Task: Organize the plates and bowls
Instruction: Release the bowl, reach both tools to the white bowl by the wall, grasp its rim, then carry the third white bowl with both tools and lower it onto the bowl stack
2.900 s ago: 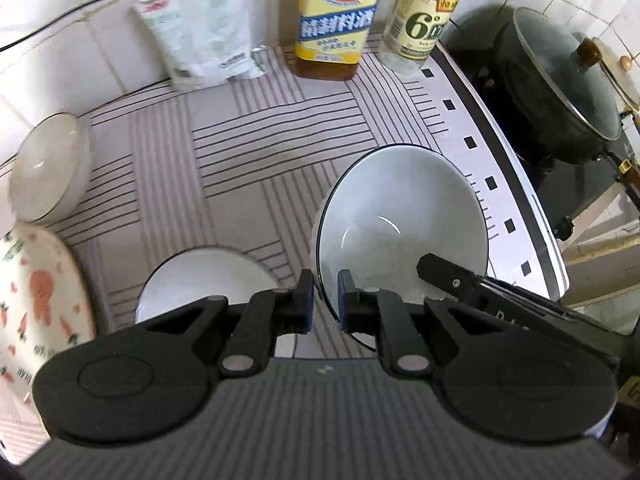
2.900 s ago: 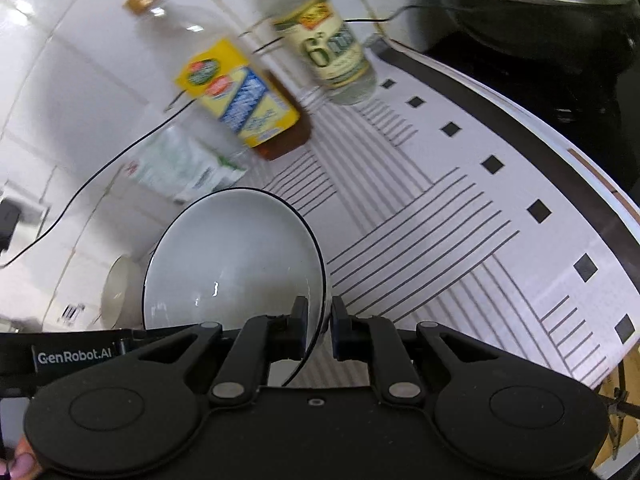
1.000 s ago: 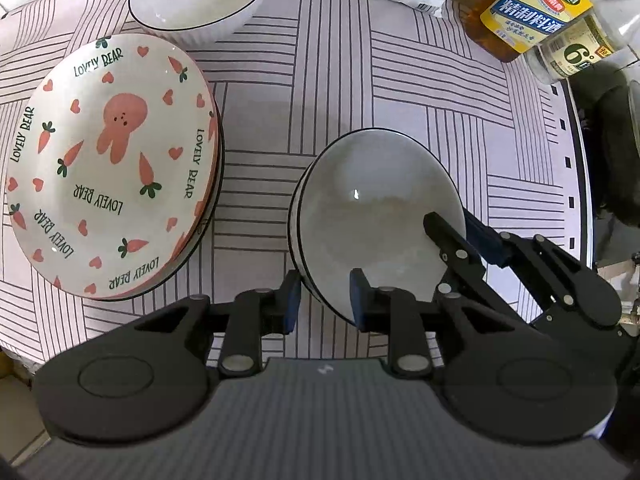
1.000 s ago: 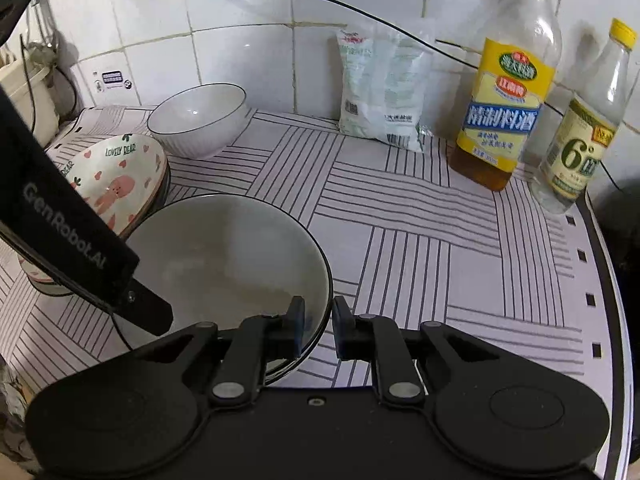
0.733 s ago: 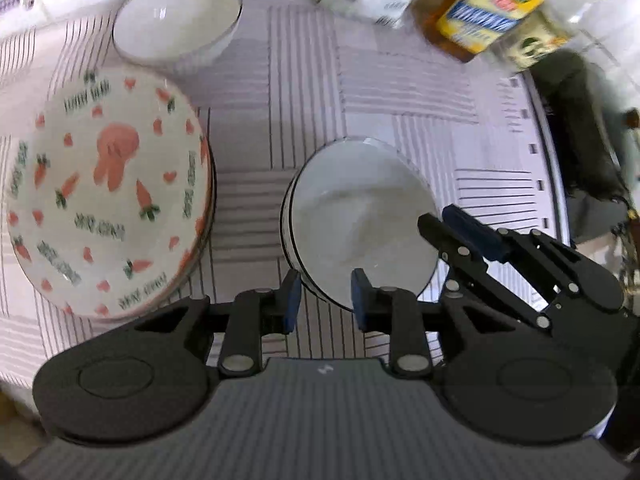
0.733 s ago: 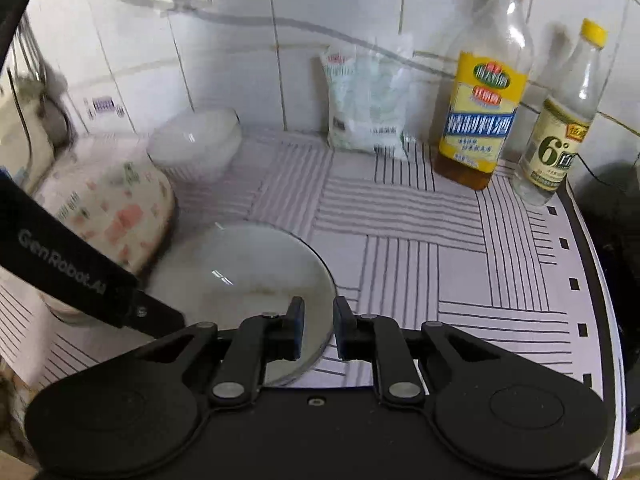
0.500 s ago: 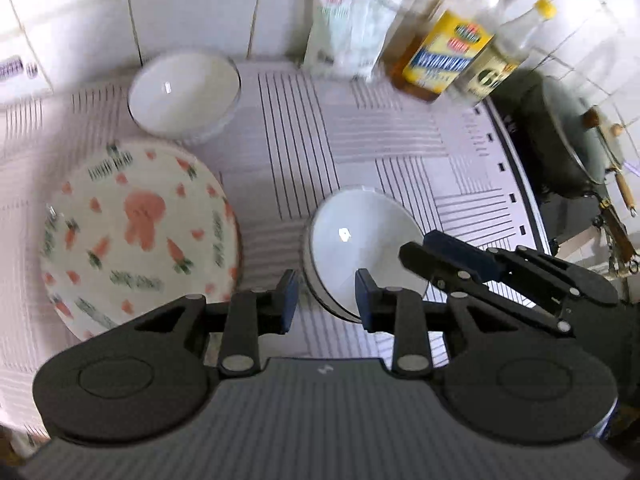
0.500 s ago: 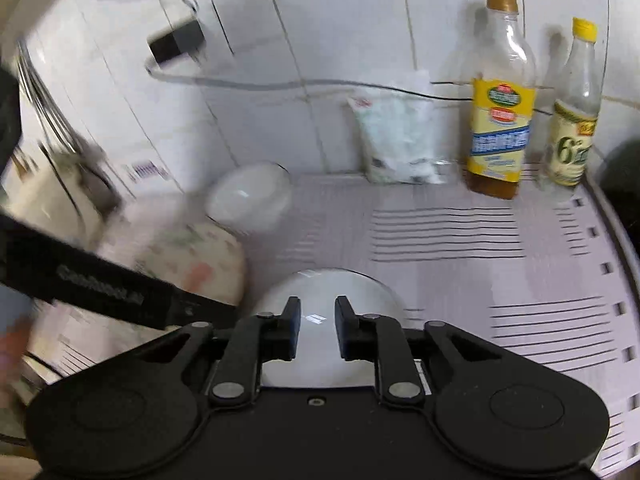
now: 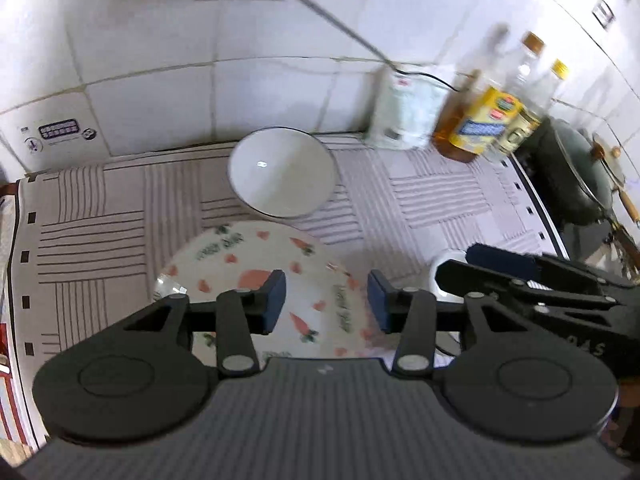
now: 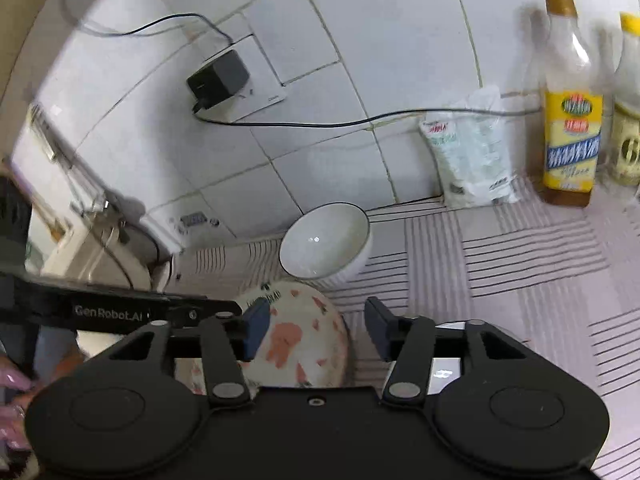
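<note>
A white bowl with a dark rim stands near the tiled wall. In front of it lies a plate with a pink rabbit and carrot print. The stacked white bowls sit to the right, mostly hidden behind the right gripper's arm. My left gripper is open and empty above the printed plate. My right gripper is open and empty, also above that plate.
A striped mat covers the counter. A white bag, a yellow-labelled oil bottle and another bottle stand at the wall. A dark lidded pot sits at the far right. A cable and plug hang on the wall.
Both grippers have opened, let go of the white bowl onto the stack, and drawn up and back. The view has swung left towards the printed plate.
</note>
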Action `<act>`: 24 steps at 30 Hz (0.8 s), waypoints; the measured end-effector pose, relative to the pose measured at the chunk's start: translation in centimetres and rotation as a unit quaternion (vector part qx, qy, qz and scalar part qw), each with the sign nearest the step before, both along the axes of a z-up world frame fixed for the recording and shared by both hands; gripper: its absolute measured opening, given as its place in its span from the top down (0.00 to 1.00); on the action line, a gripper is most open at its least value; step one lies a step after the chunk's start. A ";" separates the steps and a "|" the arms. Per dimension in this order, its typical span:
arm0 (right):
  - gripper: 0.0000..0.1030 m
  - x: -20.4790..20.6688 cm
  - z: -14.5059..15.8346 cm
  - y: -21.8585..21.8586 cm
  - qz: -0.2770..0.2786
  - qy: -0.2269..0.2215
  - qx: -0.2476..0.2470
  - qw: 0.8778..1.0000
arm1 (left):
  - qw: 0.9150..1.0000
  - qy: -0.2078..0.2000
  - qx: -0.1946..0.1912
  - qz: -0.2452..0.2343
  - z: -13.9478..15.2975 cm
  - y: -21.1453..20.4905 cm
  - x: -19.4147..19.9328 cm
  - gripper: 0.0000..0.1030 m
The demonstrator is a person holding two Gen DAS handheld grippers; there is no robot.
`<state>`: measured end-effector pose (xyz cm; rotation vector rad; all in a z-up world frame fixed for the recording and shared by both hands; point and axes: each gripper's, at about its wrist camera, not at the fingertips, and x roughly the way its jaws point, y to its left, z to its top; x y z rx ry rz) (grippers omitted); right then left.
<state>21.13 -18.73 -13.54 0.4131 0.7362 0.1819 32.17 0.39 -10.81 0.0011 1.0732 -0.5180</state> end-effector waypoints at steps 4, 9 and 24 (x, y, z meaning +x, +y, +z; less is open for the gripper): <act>0.39 2.5 -1.4 0.6 -0.059 0.004 0.054 0.997 | 1.000 -0.022 0.006 0.009 -1.2 1.7 2.6 0.53; 0.39 5.3 -3.6 1.4 -0.114 0.016 0.104 0.988 | 0.999 -0.043 0.032 -0.006 -2.7 1.9 6.0 0.51; 0.40 13.1 -8.2 1.6 -0.188 0.085 0.101 0.973 | 0.999 0.012 0.041 -0.026 -8.9 -1.0 14.0 0.39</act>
